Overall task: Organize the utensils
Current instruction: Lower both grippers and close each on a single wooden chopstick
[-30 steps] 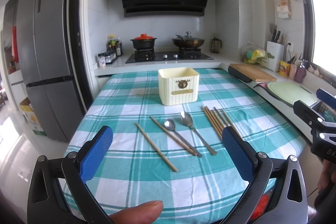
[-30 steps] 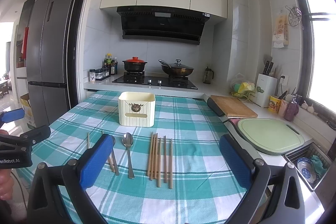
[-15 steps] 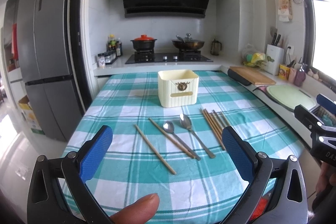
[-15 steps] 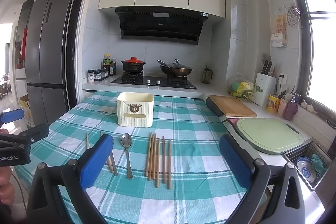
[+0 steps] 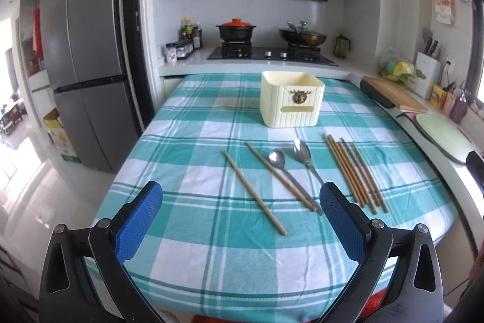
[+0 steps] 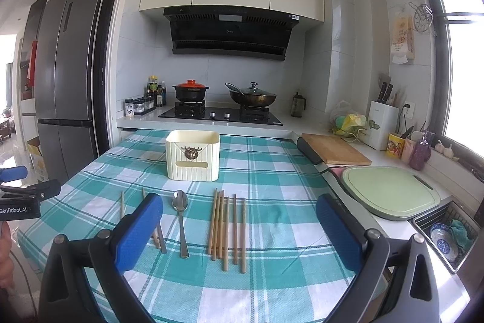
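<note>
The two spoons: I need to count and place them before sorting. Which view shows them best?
The left wrist view: both spoons lie in full sight between the loose chopsticks and the bundle. In the right wrist view, one spoon is clear; the other is mostly hidden behind a tool finger.

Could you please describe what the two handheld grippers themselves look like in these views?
Both the left gripper and the right gripper have black plastic frames with triangular cut-outs, silver pivot bolts, and two fingers faced with textured blue pads. Seen from the right wrist view, the left gripper's side carries white "GenRobot.AI" lettering.
</note>
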Demonstrator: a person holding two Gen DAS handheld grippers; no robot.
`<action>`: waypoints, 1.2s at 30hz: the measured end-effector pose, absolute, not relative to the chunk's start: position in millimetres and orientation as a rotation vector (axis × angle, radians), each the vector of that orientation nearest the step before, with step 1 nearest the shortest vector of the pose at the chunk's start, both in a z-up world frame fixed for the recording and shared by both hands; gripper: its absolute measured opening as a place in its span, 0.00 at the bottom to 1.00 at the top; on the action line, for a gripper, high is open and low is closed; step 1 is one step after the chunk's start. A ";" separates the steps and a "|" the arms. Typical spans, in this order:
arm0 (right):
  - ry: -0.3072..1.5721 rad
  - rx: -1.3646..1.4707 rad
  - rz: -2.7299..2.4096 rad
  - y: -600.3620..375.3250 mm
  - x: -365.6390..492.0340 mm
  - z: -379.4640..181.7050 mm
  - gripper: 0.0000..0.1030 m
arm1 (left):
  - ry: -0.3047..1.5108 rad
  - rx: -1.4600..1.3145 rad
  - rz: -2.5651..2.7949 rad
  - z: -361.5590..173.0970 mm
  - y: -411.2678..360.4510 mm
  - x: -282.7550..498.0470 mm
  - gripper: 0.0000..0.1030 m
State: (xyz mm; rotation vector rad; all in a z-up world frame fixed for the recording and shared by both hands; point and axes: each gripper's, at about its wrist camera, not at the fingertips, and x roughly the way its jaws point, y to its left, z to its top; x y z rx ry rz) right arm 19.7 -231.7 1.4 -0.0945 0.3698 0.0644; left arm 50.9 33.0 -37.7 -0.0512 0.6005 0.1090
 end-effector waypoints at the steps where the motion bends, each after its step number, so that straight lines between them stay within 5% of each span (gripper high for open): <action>1: 0.378 -0.091 0.063 -232.8 22.7 -0.4 1.00 | 0.615 -0.055 0.096 -40.6 33.4 54.8 1.00; 23: 0.838 -0.131 0.211 -281.6 182.7 -134.6 0.98 | 0.970 -0.073 0.099 -168.4 13.0 198.1 1.00; 28: 0.919 -0.185 0.226 -269.7 208.9 -156.1 0.70 | 0.975 -0.034 0.141 -177.7 10.6 204.8 1.00; 36: 1.020 -0.166 0.243 -272.8 239.3 -184.6 0.54 | 1.022 0.021 0.152 -195.1 12.0 210.7 1.00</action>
